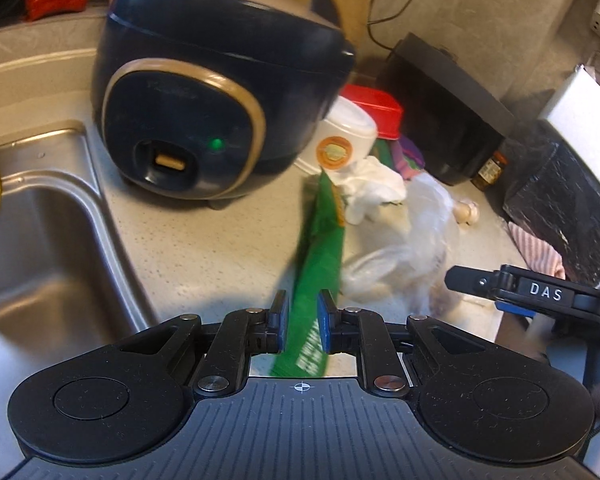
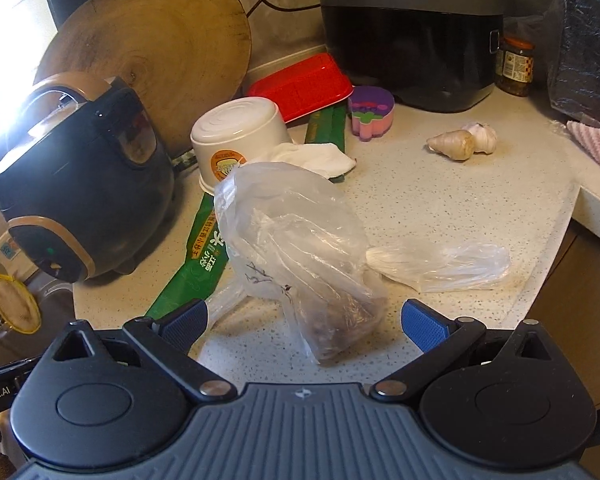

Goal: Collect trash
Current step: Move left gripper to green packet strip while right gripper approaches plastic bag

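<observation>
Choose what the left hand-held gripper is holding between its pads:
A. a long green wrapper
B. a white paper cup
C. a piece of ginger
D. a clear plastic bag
A: in the left wrist view the left hand-held gripper has both blue pads pressed on the long green wrapper.

Speckled pale desk (image 2: pixel 440 200) beside steel sink (image 1: pixel 40 240), bearing dark rice cooker (image 1: pixel 204 92), overturned white cup (image 2: pixel 236 140), green wrapper (image 2: pixel 198 260), clear plastic bags (image 2: pixel 440 268), ginger (image 2: pixel 452 144), garlic (image 2: pixel 482 134).
</observation>
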### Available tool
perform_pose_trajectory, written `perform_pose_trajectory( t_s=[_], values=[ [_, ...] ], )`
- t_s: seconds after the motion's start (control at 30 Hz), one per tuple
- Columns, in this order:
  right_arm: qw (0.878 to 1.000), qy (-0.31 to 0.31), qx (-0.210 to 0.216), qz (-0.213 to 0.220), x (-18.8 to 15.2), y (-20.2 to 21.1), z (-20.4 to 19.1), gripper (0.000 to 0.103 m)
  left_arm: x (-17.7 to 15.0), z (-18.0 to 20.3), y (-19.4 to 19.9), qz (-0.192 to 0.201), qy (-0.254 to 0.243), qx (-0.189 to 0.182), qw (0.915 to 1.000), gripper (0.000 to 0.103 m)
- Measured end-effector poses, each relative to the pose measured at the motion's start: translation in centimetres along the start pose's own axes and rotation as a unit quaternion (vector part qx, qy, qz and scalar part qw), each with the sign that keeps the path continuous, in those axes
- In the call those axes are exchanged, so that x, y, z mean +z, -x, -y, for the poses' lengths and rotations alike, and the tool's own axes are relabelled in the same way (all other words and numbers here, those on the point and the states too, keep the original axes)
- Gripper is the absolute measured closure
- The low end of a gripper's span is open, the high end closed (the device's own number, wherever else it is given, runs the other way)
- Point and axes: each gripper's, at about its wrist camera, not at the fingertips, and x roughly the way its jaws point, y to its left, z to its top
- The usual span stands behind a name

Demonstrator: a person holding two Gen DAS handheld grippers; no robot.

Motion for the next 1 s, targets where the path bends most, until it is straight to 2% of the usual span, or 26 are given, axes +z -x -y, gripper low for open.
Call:
perform_pose_trajectory(
  t_s=[0.13,0.3,0.43,0.63,0.7,0.77,0.83,0.93,1.0],
  values=[
    [1.000,0.011,-0.007,0.010,0.6,-0.2,-0.5,0.000,-0.2,-0.6,-0.4,0.005,0.000,-0.010,0.9999,0.085],
    [0.998,0.046,-0.014,0.027,2.2,-1.5,-0.6,0.000,-0.3,-0.3,-0.8,0.010,0.003,0.000,0.9999,0.085],
    [0.995,0.100,0.015,0.020,3.5,-3.9,-0.7,0.000,-0.4,0.8,-0.9,0.013,0.012,0.016,0.9997,0.085],
    [0.989,0.125,0.076,-0.008,4.7,-7.8,-0.8,0.001,-0.8,2.3,-1.3,0.006,0.002,0.045,0.9990,0.085],
    [0.987,0.123,0.099,-0.019,4.8,-8.6,-0.8,0.010,-0.9,2.3,-1.4,0.006,0.011,0.054,0.9985,0.085],
    [0.986,0.124,0.112,-0.021,4.7,-8.9,-0.6,0.036,-0.8,2.3,-1.5,0.008,0.014,0.066,0.9977,0.085],
    [0.985,0.124,0.117,-0.019,4.7,-8.7,0.0,0.054,-0.6,2.4,-1.5,0.011,0.017,0.070,0.9974,0.085],
    [0.985,0.120,0.118,-0.021,4.6,-7.9,1.5,0.067,-0.5,2.5,-1.4,0.015,0.011,0.068,0.9975,0.085],
    [0.986,0.116,0.114,-0.020,4.3,-7.1,3.1,0.069,-0.3,2.5,-1.7,0.012,0.007,0.071,0.9974,0.085]
  ],
)
